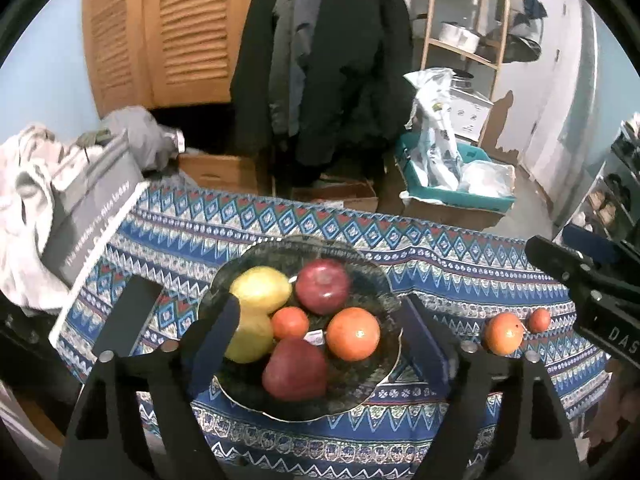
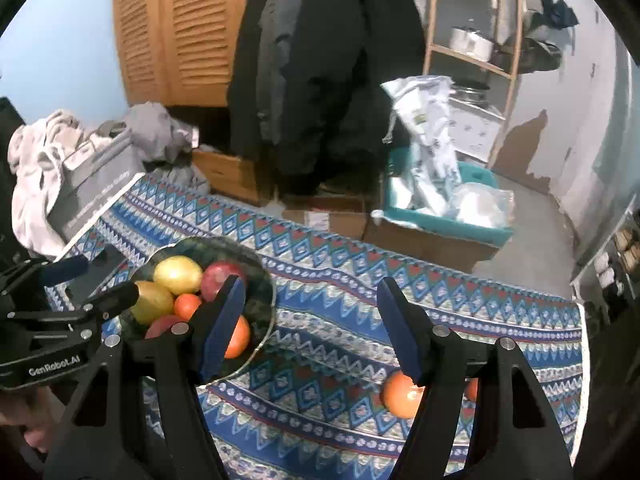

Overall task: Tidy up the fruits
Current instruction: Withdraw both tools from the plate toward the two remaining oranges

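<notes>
Both left tongs (image 1: 320, 328) and right tongs (image 2: 310, 320) gape empty, angled downward.

In your right wrist view, the small fruit (image 2: 472, 389) is mostly hidden behind the right hand-held gripper (image 2: 314, 322). The print on the grey box (image 1: 90, 216) is too blurred to read.

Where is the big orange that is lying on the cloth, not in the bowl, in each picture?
Left wrist view: the big orange lies at the right, on the patterned cloth, beside a smaller orange.
Right wrist view: it sits low and right of centre, partly behind a finger.
Shared landmark: the fruit bowl, left of it in both.
</notes>
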Tool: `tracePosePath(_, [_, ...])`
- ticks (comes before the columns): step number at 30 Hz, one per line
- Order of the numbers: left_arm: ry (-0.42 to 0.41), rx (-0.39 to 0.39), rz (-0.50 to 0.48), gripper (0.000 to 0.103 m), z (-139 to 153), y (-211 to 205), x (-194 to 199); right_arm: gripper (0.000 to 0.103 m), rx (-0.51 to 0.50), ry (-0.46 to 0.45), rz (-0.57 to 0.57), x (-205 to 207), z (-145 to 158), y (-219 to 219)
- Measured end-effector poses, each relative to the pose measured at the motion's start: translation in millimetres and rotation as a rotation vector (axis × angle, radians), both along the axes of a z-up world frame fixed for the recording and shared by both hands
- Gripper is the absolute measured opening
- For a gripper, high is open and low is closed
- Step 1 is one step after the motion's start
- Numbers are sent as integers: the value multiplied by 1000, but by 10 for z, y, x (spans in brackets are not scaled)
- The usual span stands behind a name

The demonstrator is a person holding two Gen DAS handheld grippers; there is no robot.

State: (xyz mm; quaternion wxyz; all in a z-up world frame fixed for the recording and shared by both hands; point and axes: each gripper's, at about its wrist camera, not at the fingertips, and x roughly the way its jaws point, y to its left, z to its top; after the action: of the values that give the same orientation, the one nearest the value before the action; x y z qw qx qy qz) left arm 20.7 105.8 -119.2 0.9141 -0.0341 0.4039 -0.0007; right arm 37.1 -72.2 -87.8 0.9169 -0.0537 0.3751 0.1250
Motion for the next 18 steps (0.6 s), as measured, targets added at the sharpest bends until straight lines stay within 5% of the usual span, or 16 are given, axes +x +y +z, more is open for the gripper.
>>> tracePosePath(18, [-71, 52, -133, 87, 397, -827, -109, 70, 15, -75, -167, -324, 363, -843])
